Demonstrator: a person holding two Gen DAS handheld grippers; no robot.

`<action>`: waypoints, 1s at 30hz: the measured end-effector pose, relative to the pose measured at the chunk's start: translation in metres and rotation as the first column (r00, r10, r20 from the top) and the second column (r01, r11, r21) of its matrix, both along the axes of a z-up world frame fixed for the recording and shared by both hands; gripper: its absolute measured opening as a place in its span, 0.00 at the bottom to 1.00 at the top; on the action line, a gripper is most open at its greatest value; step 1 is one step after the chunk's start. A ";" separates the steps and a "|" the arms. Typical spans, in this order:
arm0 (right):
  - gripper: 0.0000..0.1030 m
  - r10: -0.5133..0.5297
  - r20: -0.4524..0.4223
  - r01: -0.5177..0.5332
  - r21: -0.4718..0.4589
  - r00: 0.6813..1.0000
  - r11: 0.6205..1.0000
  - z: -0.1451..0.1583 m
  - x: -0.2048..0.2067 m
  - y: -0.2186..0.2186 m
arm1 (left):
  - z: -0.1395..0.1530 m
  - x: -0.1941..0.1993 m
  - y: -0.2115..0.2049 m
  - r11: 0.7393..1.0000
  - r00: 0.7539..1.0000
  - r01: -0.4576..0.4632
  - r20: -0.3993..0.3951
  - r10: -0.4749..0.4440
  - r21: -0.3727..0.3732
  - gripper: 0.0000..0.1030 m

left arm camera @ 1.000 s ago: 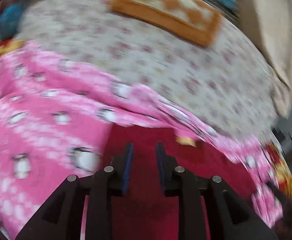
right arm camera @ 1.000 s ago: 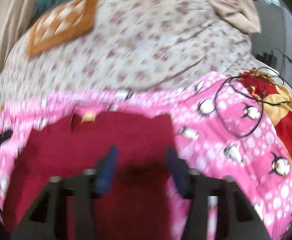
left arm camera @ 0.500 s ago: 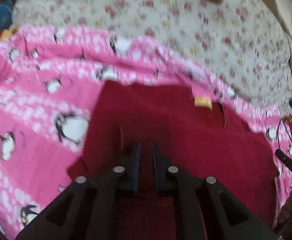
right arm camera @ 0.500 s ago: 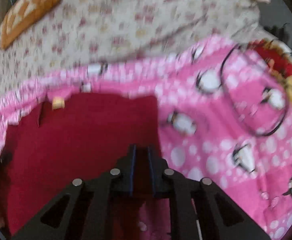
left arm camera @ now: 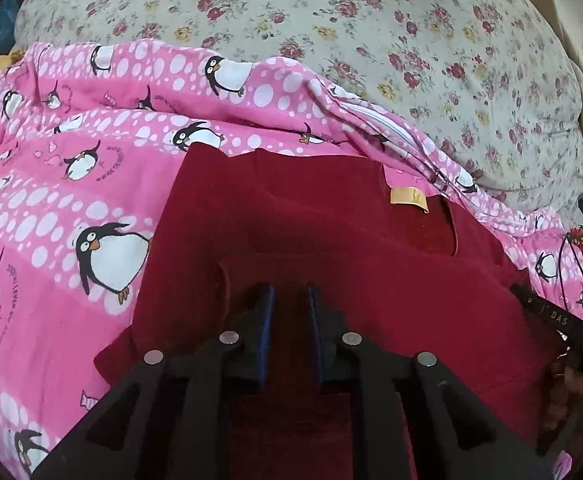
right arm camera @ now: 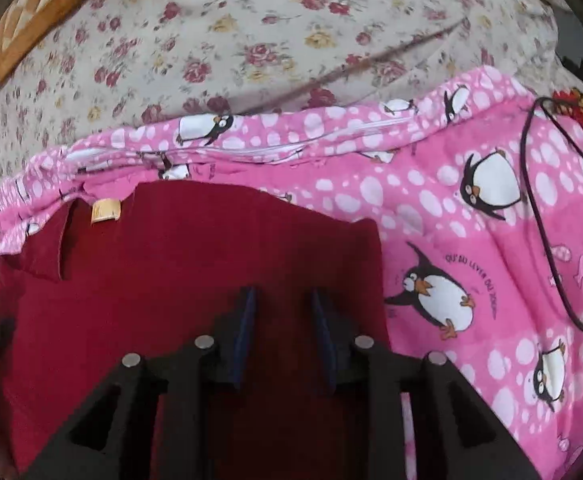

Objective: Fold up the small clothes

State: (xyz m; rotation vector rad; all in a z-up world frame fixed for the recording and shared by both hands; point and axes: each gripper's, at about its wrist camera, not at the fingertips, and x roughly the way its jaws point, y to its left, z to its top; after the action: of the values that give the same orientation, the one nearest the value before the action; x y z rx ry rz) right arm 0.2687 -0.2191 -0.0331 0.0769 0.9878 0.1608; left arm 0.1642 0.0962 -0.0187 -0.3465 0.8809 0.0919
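Observation:
A dark red garment (left arm camera: 331, 232) with a tan neck label (left arm camera: 409, 198) lies flat on a pink penguin blanket (left arm camera: 71, 168). My left gripper (left arm camera: 289, 300) is shut on a folded edge of the red cloth near its lower left side. In the right wrist view the same garment (right arm camera: 191, 248) and its label (right arm camera: 106, 211) show. My right gripper (right arm camera: 283, 300) hovers over the garment's right part. Its jaws are opening, with red cloth showing in the gap and the pads off it.
The pink blanket (right arm camera: 471, 240) lies on a floral bedsheet (right arm camera: 251, 40). An orange checked cushion (right arm camera: 43, 8) sits at the far left. A thin black cable (right arm camera: 539, 220) loops over the blanket on the right. Part of the right tool (left arm camera: 551, 316) shows at the right edge.
Both grippers have come down closer to the red garment. The right gripper, pinched shut half a second ago, now has its jaws apart. The left stays closed on the cloth.

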 end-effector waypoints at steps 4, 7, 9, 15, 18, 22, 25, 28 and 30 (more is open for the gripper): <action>0.32 -0.032 0.058 0.031 0.027 0.998 0.999 0.020 -0.011 0.003 | -0.001 -0.001 0.004 0.999 1.000 0.012 0.020 -0.011 -0.043 0.02; 0.33 0.011 0.113 -0.015 0.034 0.994 0.999 0.041 -0.038 0.021 | 0.001 0.001 -0.003 0.998 0.998 0.054 0.038 -0.053 -0.043 0.22; 0.46 0.080 0.082 -0.079 -0.012 0.993 0.997 0.035 -0.054 0.038 | 0.001 0.003 -0.012 0.996 0.995 0.089 0.035 -0.089 -0.013 0.34; 0.60 0.141 0.082 -0.124 -0.189 0.987 0.974 0.012 -0.069 0.063 | 0.001 0.007 -0.022 0.990 0.990 0.136 0.029 -0.137 0.030 0.48; 0.60 0.073 0.116 -0.059 -0.119 0.991 0.991 0.027 -0.092 0.047 | 0.004 -0.002 -0.021 0.988 0.988 0.148 0.032 -0.150 0.037 0.48; 0.60 0.072 0.136 -0.054 -0.133 0.988 0.990 0.041 -0.145 0.033 | 0.012 -0.035 -0.046 0.964 0.985 0.166 0.007 -0.171 0.207 0.47; 0.60 0.098 0.124 -0.087 -0.092 0.987 0.992 0.045 -0.193 0.023 | 0.024 -0.070 -0.065 0.953 0.981 0.183 0.023 -0.194 0.241 0.46; 0.60 0.132 0.129 -0.119 -0.099 0.983 0.988 0.042 -0.234 0.020 | 0.028 -0.099 -0.081 0.953 0.976 0.204 0.026 -0.215 0.224 0.45; 0.62 0.164 0.119 -0.147 -0.136 0.979 0.980 0.034 -0.253 0.022 | 0.029 -0.114 -0.093 0.941 0.969 0.228 0.034 -0.244 0.252 0.45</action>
State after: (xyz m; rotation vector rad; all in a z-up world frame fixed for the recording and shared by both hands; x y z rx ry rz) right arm 0.0156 -0.1971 0.0014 -0.1261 0.8721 0.2436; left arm 0.0505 0.0036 0.0098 -0.0095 0.8300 -0.0330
